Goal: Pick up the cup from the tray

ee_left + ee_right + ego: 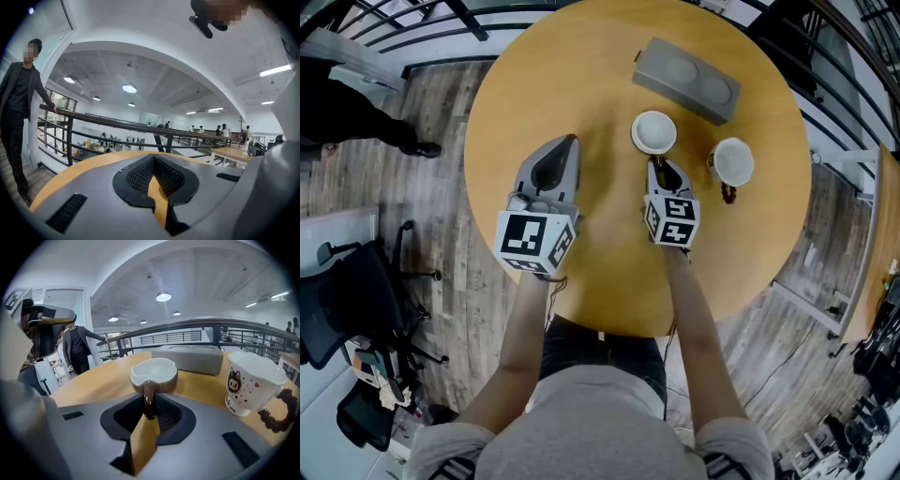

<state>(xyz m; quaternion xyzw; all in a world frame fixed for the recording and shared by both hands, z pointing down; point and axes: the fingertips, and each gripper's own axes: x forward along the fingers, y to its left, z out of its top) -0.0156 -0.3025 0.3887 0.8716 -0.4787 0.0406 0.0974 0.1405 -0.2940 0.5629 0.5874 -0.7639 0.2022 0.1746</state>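
Brown cup (153, 375) handle pinched in right gripper (148, 414), arm (689, 300) outstretched, left gripper (154, 168) closed, empty, alongside.

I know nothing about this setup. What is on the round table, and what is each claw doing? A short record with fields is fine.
Table: round, wooden
Brown cup: white inside, handle pinched in the right claw
White cup: cartoon print, to the right of the brown cup, untouched
Grey tray: behind the cups, two round hollows, both empty
Left claw: closed, holding nothing, above the table
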